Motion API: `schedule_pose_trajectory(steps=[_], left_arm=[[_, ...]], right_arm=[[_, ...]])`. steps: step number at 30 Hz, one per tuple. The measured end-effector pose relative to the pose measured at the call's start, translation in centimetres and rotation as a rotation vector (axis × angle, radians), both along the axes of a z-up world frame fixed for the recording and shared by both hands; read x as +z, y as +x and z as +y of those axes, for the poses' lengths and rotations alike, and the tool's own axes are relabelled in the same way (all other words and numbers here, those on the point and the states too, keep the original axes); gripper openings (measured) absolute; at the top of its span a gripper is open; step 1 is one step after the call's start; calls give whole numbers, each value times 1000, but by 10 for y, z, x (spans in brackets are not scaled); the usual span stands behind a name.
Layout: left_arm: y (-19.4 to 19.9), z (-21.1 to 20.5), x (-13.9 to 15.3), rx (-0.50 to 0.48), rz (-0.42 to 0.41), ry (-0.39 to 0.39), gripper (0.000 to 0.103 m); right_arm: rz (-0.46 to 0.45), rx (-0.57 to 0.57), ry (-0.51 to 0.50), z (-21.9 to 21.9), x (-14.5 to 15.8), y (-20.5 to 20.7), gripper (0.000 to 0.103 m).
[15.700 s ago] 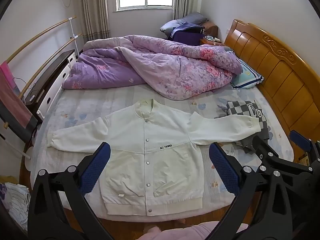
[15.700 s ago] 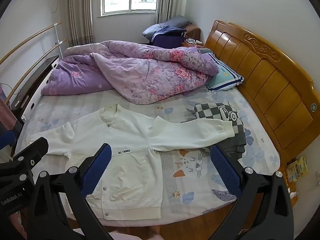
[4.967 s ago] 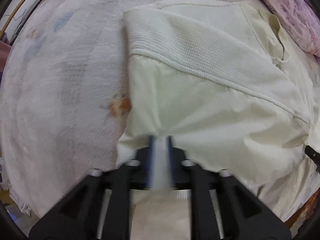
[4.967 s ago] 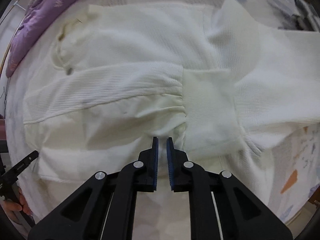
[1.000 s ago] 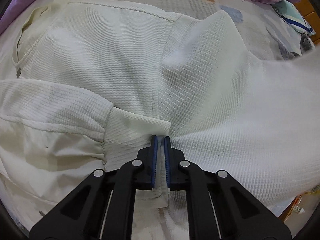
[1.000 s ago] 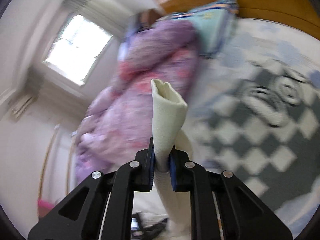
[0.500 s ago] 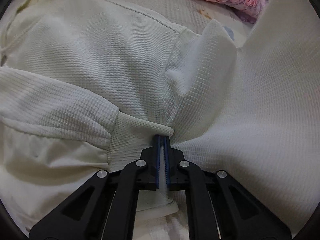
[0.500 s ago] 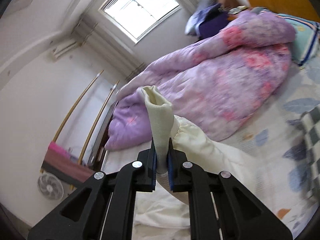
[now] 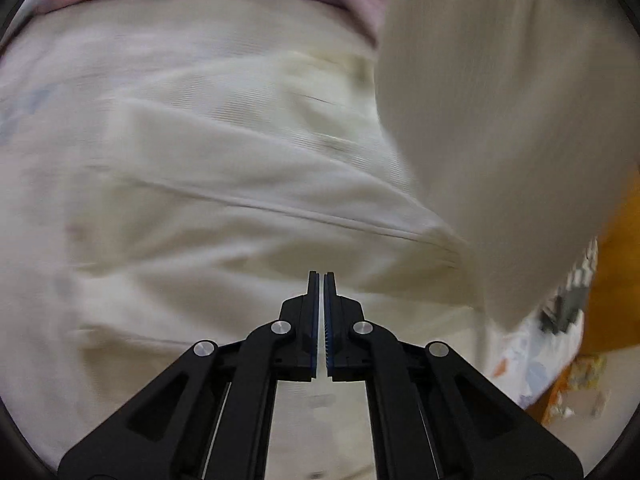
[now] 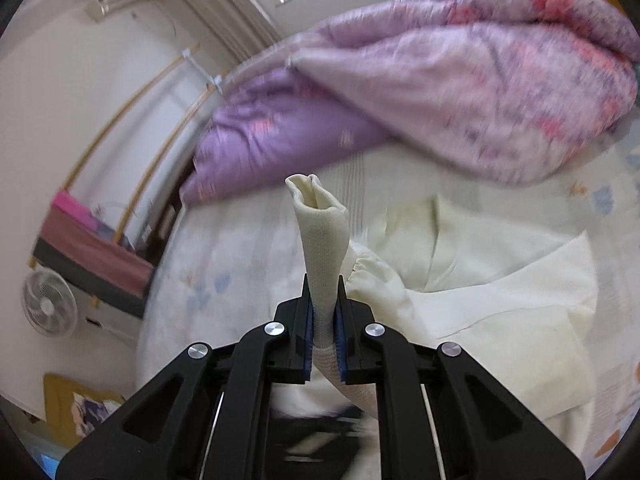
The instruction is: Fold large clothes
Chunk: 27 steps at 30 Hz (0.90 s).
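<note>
The cream-white jacket (image 9: 224, 208) is spread on the bed sheet (image 10: 208, 264), and it fills most of the left wrist view. This view is blurred, so fine details of the cloth cannot be read. A long seam is seen across the jacket from the left side toward the lower right.

The left gripper (image 9: 321, 280) is pointed down at the jacket. Its jaws are closed almost fully, with only a thin slit between the blue pads, and no cloth is seen between them. The jaws have just been closing.

At the right of the same view, one sleeve (image 9: 500, 128) of the jacket is lifted up above the rest of the garment. It hangs in front of the camera as a wide pale strip.

In the right wrist view, the ribbed cuff (image 10: 320, 240) of this sleeve is clamped between the pads of the right gripper (image 10: 322, 280). The cuff stands upright above the fingers, and its open end is at the top. The gathered part of the sleeve falls to the right of the gripper, toward the jacket body (image 10: 500, 280).

Behind the jacket, a purple floral quilt (image 10: 440, 92) is piled on the bed. A fan (image 10: 48, 308) is seen at the left, near the wall.
</note>
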<state>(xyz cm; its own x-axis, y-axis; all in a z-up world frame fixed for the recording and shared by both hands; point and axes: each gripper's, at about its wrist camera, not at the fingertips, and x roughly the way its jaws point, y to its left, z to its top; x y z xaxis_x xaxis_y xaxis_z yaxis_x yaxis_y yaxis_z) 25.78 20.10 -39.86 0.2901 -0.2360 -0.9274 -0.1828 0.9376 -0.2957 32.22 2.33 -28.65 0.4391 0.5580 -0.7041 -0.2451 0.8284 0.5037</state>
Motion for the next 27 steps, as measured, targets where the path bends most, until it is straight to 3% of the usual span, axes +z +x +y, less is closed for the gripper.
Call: schedule_pose_trajectory(steps=[3,6,7,8,10,12,14,15,16,21,24,25,26,27], left_arm=[[-20,58,0,88,-6,31,3],[-33,88,-10,141,6,51,4],[-39,95,-13,155,16,56,4],[-47,102,-16,175,28,55,9],[-53,111,-19,216,48,48,29],[-55,116,-17,248,54,48,35],[-52,112,-6,249,41,54,36],[-51,110,0,243,31,65,43],[-52,106,9,239,14,79,50],[-56,92,57,262,-79,90,55],[-43,72,51,205,-104,57,56],[-37,63,38,181,-80,47,55],[-32,57,26,165,-60,39,53],[-28,50,9,147,-35,35,41]], right_arm=[[55,43,-58,36,-53,-9,9],[129,122,-92,68,-105,-16,18],[203,162,-88,80,-129,-17,27],[272,181,-91,87,-144,-18,43],[375,199,-96,91,-162,-20,61],[359,204,-92,84,-156,-22,64],[310,190,-156,68,-138,-24,83],[274,166,-182,53,-127,-23,84],[237,147,-200,36,-117,-21,84],[173,75,-317,-37,-98,-8,85],[156,0,-360,-91,-115,3,85],[165,0,-385,-105,-128,5,81],[182,12,-412,-111,-140,6,56],[245,22,-485,-120,-160,8,40]])
